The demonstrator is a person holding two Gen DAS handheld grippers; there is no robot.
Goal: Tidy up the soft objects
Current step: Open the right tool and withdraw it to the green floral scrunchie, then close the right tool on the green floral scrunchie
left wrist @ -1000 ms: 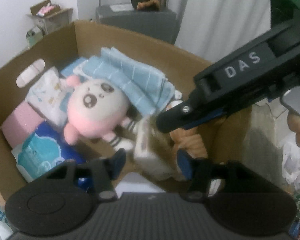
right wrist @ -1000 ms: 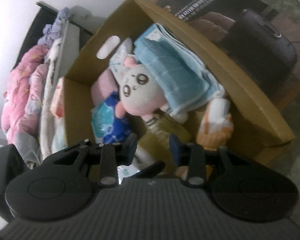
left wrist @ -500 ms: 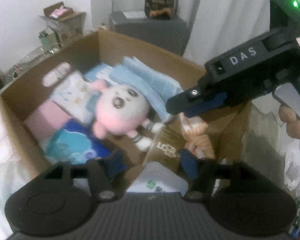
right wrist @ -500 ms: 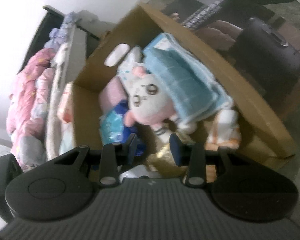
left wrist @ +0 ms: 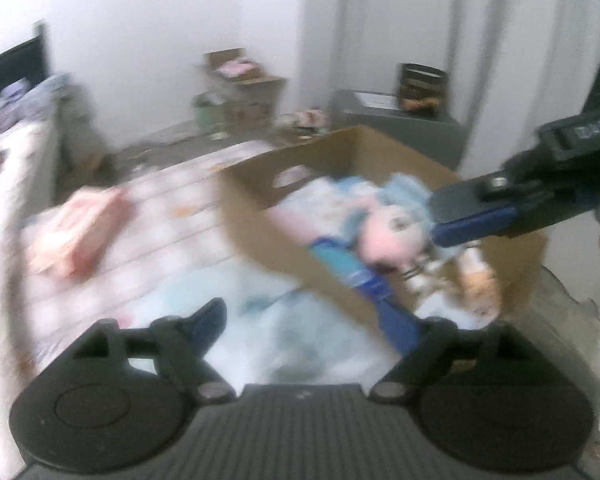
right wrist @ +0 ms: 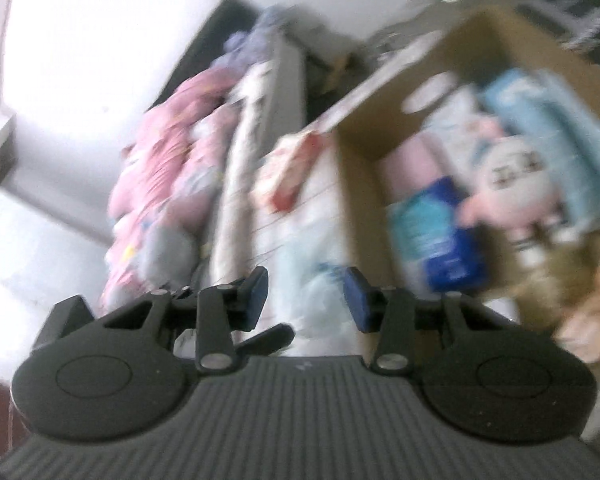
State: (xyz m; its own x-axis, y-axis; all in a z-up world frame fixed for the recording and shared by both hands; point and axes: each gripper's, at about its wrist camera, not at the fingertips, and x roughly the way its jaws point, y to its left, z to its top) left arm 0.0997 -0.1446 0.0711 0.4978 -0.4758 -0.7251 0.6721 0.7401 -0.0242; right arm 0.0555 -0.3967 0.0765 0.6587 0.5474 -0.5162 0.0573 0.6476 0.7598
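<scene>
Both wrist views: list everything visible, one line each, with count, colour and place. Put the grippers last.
cardboard box: one, brown, on the bed.
plush doll: one, pink and white, in the box.
folded towel: one, light blue, in the box behind the doll.
blue packet: one, blue and teal, in the box beside the doll.
pink package: one, pink, on the bed outside the box.
bedding pile: one, mostly pink, beside the bed.
left gripper: one, black, open, empty.
right gripper: one, black, open, empty.
</scene>
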